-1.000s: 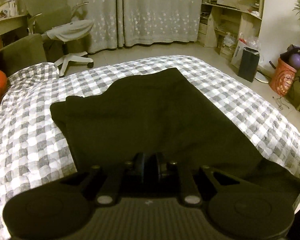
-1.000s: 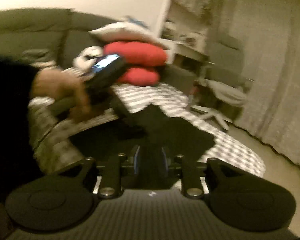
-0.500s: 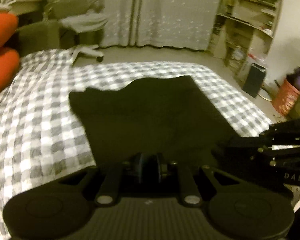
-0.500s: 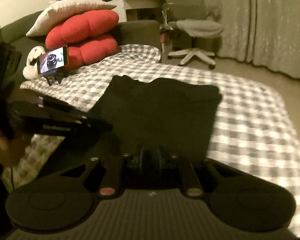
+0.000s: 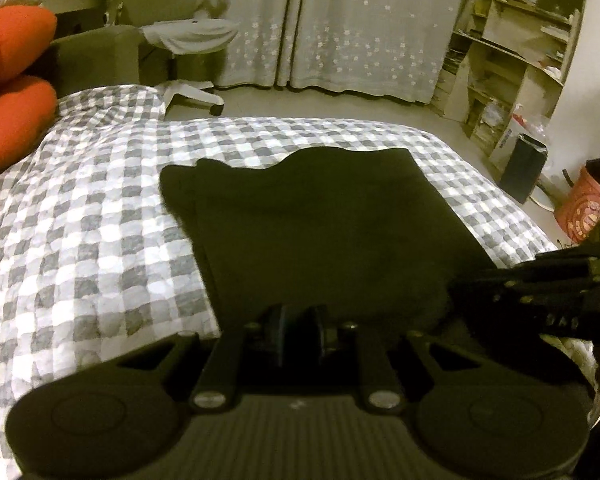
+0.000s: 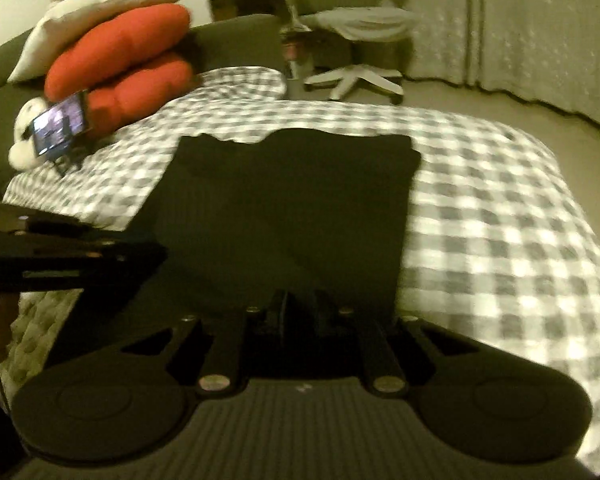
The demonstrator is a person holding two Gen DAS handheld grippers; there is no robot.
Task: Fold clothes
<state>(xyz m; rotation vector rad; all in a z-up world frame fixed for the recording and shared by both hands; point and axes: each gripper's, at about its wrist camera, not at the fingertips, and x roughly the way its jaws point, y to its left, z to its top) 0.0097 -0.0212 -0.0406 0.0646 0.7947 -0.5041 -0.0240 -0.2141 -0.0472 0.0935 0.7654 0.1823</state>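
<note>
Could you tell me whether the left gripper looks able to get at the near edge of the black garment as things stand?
Probably yes. The black garment lies flat on the checked bedspread, its near edge right ahead of the left gripper, nothing between them. The right gripper is off to the side.

A grey-and-white checked bedspread (image 5: 100,248) covers the bed. Red cushions (image 6: 120,60) are stacked at its head with a pale pillow (image 6: 80,20) on top, and a lit phone (image 6: 60,128) stands propped beside a white plush toy (image 6: 22,148). Past the bed sit a white swivel chair (image 5: 192,40), star-patterned curtains (image 5: 360,24), cluttered wooden shelves (image 5: 508,52) and an orange patterned bin (image 5: 584,208).
</note>
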